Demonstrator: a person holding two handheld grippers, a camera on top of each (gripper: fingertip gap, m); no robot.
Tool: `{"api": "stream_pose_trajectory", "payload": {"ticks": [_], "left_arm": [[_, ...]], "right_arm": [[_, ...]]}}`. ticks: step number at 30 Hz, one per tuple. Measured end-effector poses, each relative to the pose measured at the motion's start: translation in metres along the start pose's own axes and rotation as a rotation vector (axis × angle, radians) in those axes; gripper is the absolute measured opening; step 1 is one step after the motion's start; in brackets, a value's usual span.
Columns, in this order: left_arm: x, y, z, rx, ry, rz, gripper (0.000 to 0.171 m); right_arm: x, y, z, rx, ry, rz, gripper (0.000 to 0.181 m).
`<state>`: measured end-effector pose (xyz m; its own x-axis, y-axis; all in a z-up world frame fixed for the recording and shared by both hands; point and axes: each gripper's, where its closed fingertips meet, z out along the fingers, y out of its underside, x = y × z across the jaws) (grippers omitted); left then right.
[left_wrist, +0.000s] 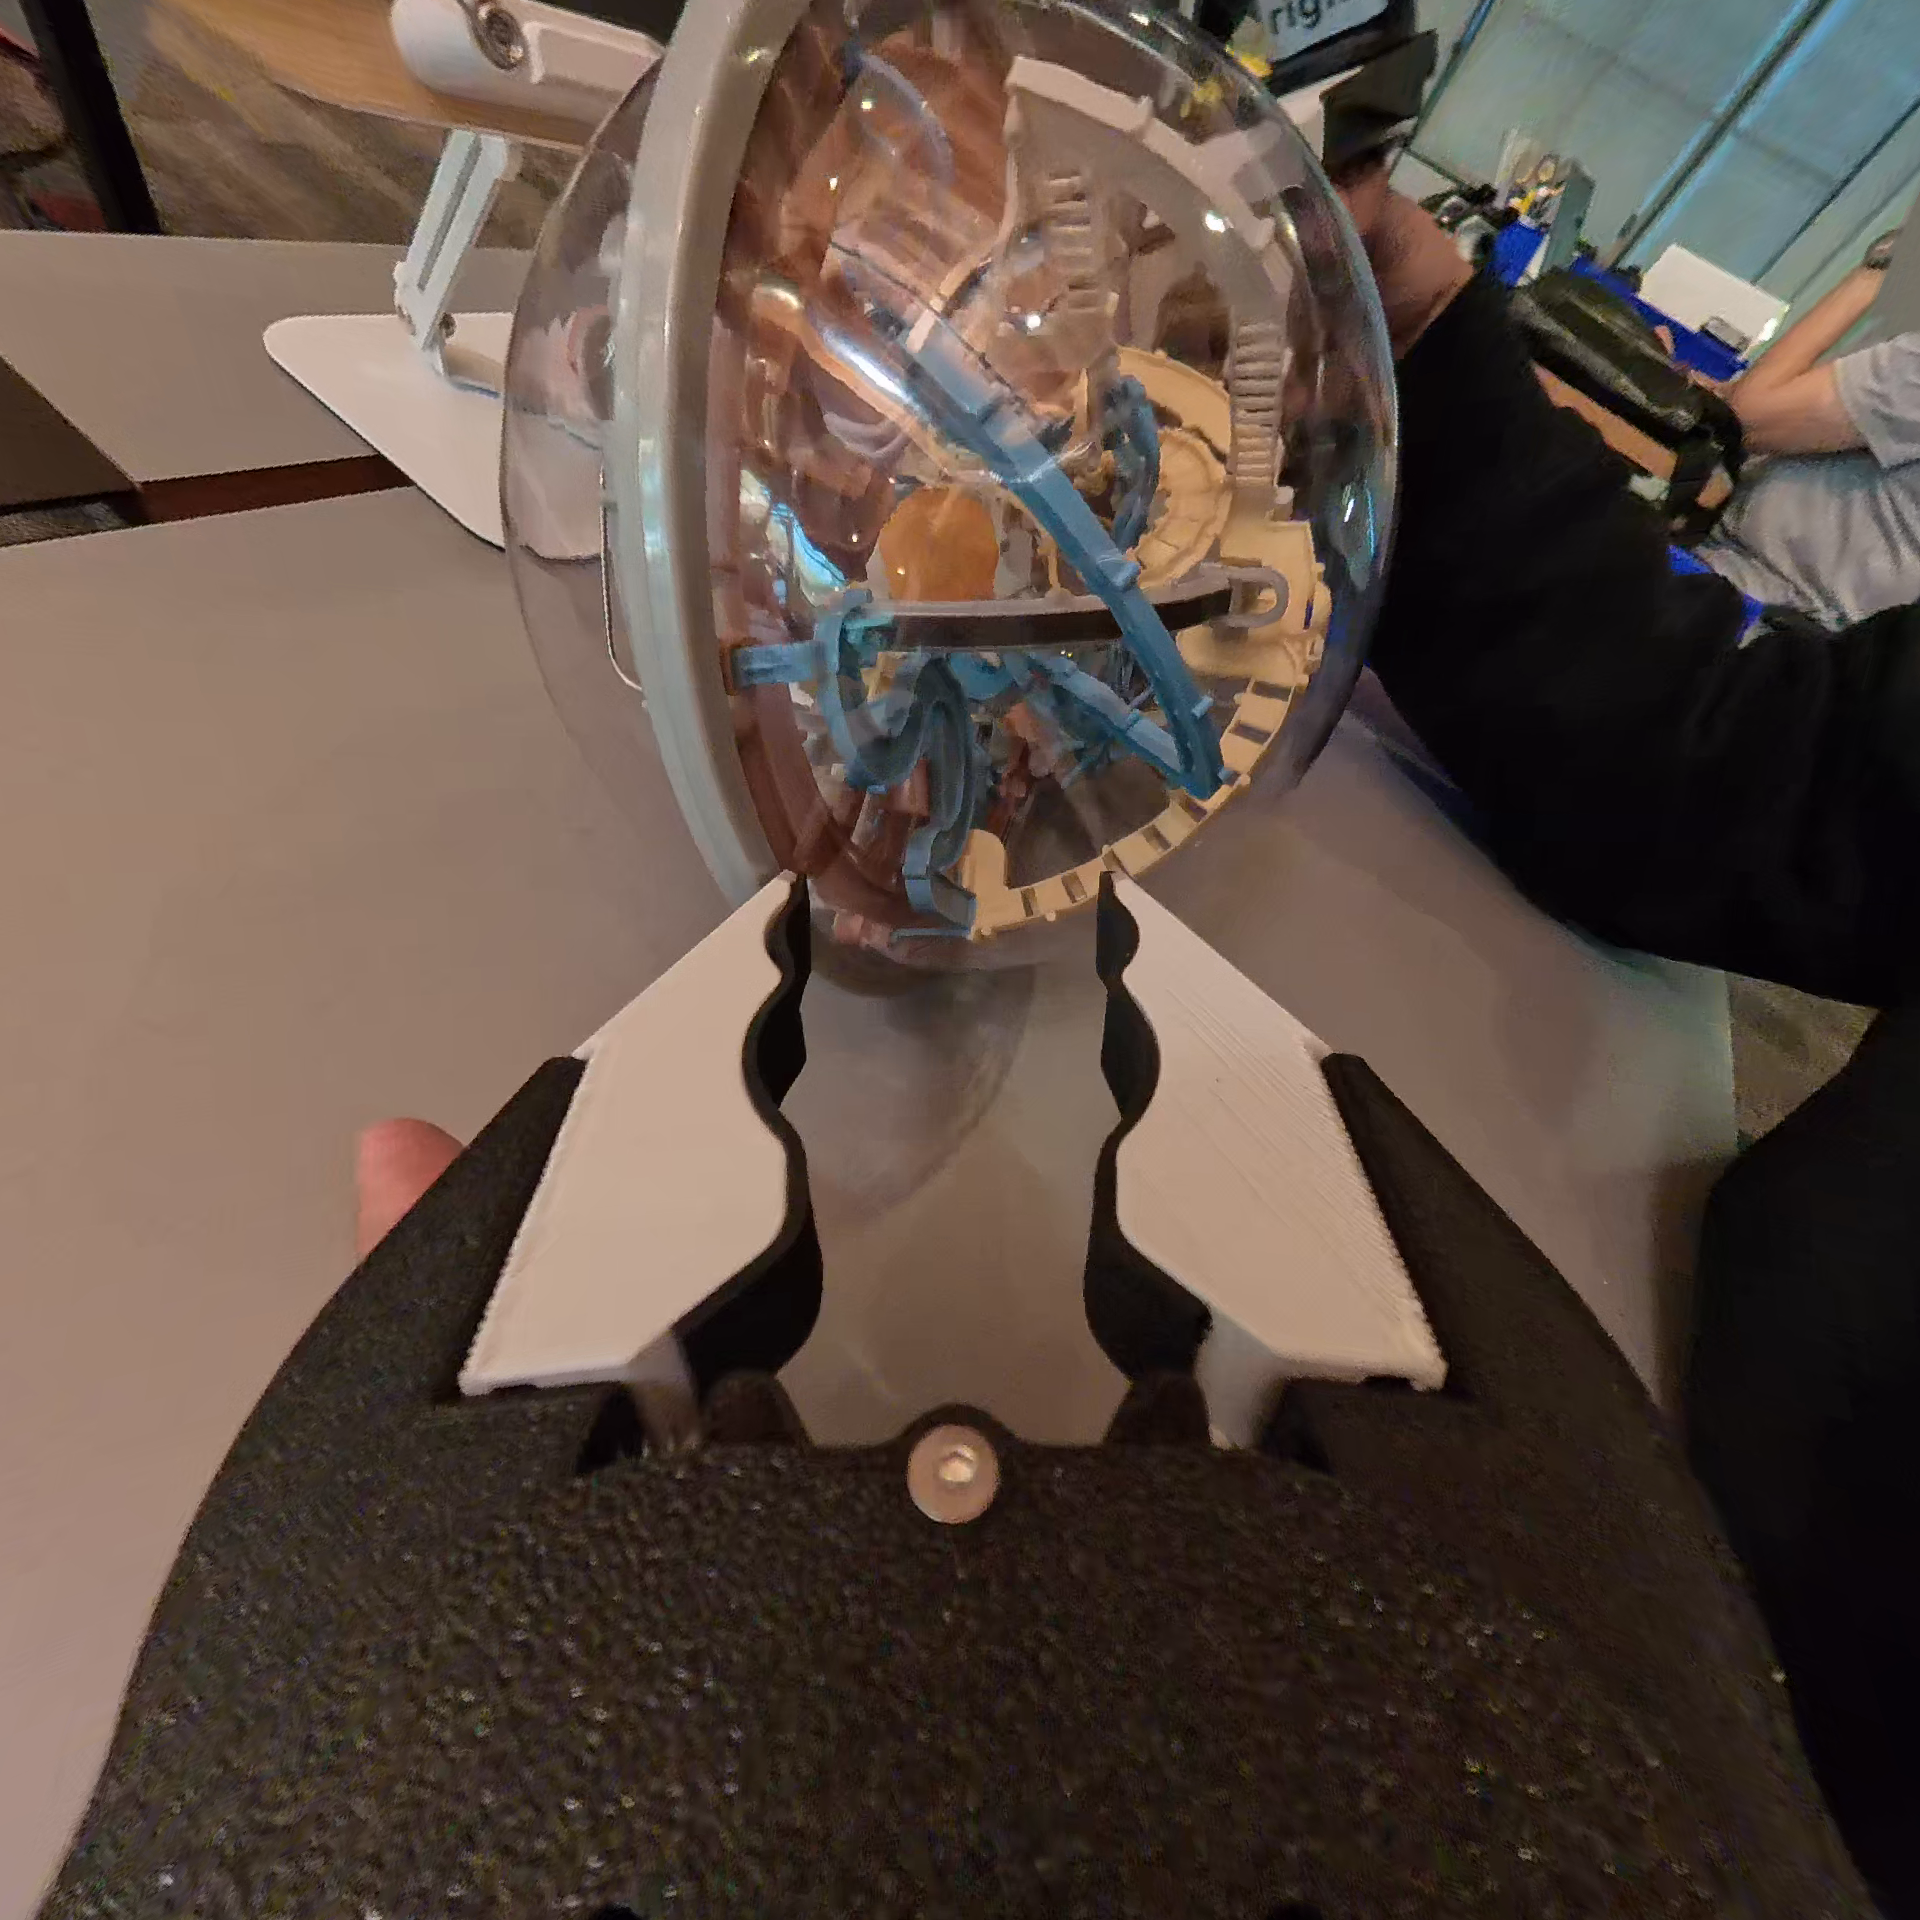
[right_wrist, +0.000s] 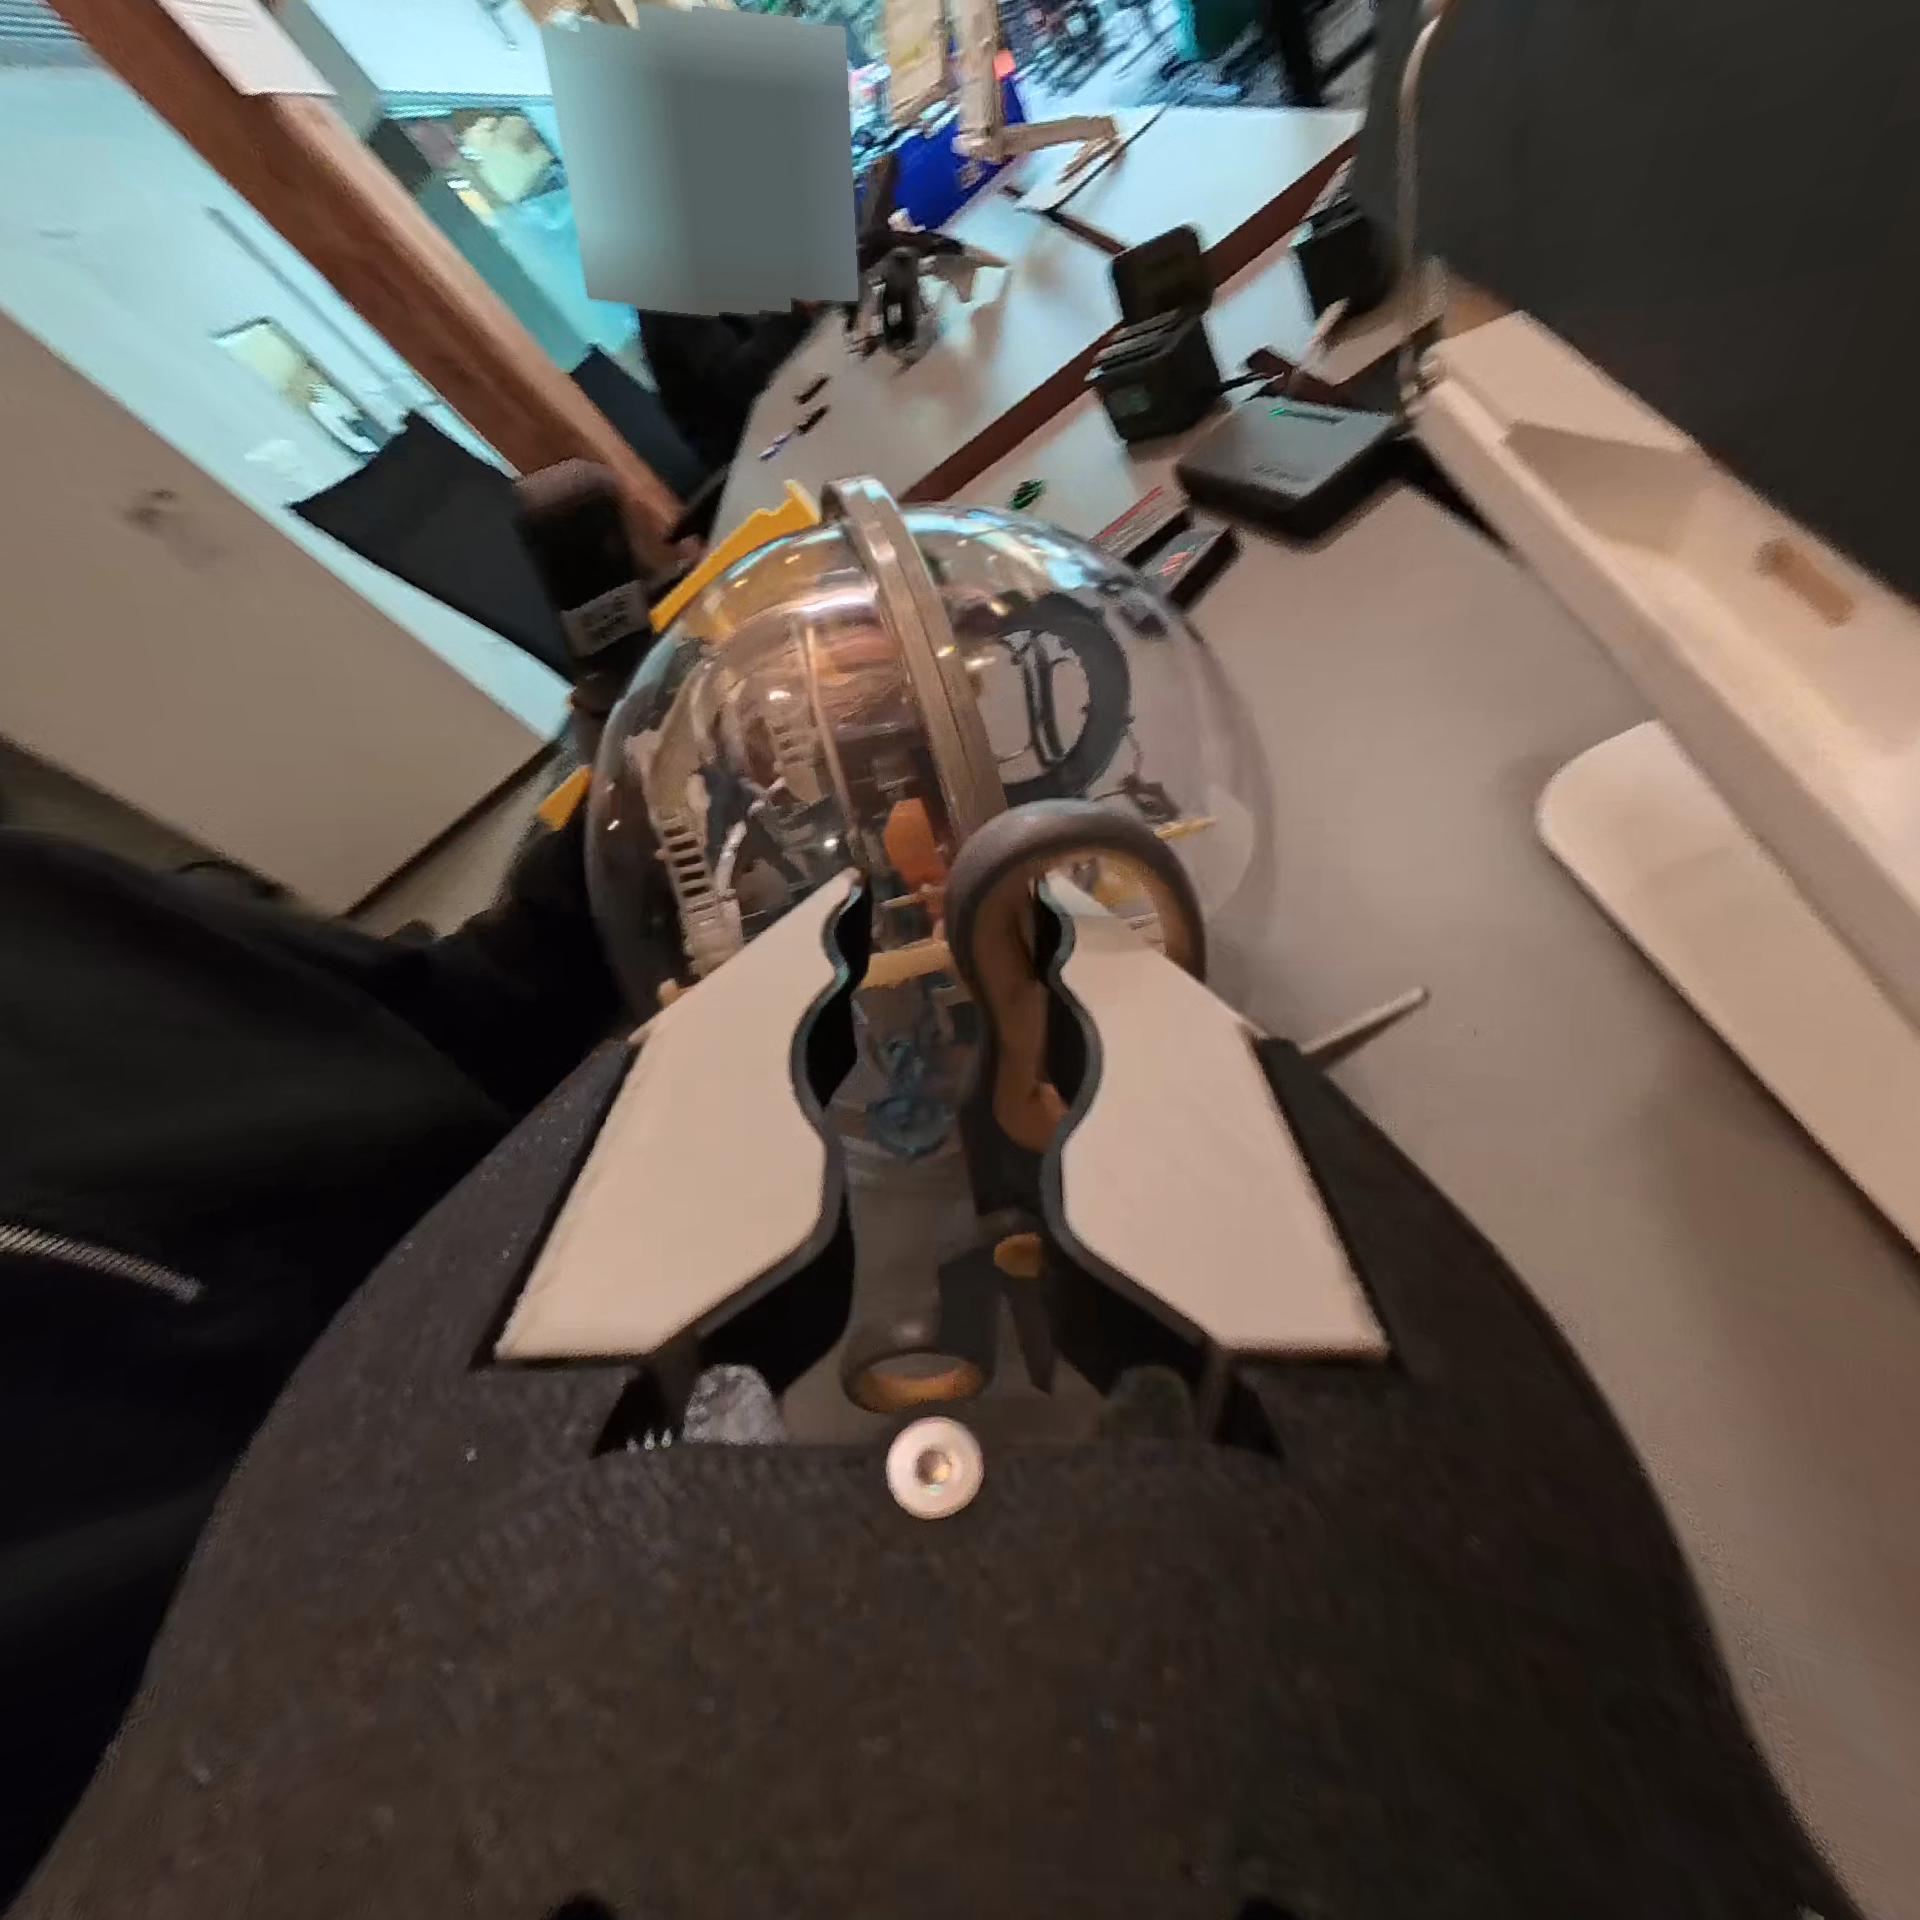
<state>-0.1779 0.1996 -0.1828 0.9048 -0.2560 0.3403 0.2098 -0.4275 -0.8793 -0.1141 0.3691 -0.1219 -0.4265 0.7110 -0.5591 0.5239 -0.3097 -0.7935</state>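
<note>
Left wrist view: clear maze sphere (tracks inside) before gripper.

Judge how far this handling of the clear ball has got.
Done: the clear plastic maze sphere rests on the grey table. In hand: the open left gripper flanks its base; the right gripper faces it, with a black-and-orange loop beside one finger. Left: no fingers clamp the sphere.
</note>
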Motion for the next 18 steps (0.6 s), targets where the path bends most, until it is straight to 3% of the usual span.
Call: {"api": "stream_pose_trajectory", "payload": {"ticks": [2,8,12,18], "left_arm": [[0.002,0.006,-0.002,-0.027,0.030,0.003,0.055],[0.018,0.020,-0.012,-0.081,0.111,0.003,0.054],[0.048,0.043,-0.024,-0.178,0.191,0.022,0.055],[0.093,0.068,-0.048,-0.201,0.242,0.053,0.055]], "right_arm": [[-0.009,0.005,0.001,-0.008,-0.056,0.002,0.029],[-0.035,0.021,0.000,-0.025,-0.005,-0.055,0.023],[-0.073,0.045,-0.003,-0.034,0.029,-0.100,0.017],[-0.125,0.084,-0.010,0.005,0.130,-0.185,0.013]]}}
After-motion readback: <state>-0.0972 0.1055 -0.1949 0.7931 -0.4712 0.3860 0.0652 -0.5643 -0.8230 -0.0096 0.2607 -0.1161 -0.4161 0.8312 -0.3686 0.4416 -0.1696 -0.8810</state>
